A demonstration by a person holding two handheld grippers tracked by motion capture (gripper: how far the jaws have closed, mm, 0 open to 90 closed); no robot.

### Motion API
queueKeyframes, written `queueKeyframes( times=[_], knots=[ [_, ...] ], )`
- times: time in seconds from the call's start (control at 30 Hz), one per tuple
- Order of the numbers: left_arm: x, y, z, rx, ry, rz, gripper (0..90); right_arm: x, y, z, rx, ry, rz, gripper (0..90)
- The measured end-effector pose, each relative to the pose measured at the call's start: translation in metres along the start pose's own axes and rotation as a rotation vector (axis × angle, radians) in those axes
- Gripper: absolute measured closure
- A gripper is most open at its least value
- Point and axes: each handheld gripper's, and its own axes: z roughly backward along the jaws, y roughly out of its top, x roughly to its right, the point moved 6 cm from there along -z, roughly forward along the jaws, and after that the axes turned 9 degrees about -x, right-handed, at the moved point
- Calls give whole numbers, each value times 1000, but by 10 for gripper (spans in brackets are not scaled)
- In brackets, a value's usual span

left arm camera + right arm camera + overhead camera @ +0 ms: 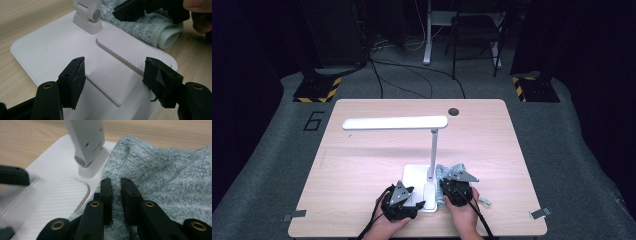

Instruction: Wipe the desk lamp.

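The towel (160, 185) is pinched by the nearly closed right gripper (116, 183) beside the lamp base (57, 50), over which the left gripper (115, 75) is held open.

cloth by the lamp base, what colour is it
The fluffy cloth is pale blue-green; the right gripper view shows it best.

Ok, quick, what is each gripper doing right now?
Left gripper: open, fingers spread over the lamp base, holding nothing.
Right gripper: shut, fingers on the blue towel; a grip on it cannot be told.
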Motion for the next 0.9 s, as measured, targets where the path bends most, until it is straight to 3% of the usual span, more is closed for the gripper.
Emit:
queueKeyframes(
  times=[0.1,0.27,0.57,0.7,0.9],
  knots=[
    [0,0,0,0,1,0,339,-4,-8,7,-7,3,46,803],
    [0,0,0,1,2,1,340,-12,-22,18,-12,48,40,804],
    [-1,1,0,3,6,1,345,-22,-39,32,-36,78,85,804],
    [0,1,0,4,5,5,347,-26,-46,38,-43,101,75,802],
    [-1,0,0,3,6,2,347,-28,-52,42,-30,100,93,797]
  ],
)
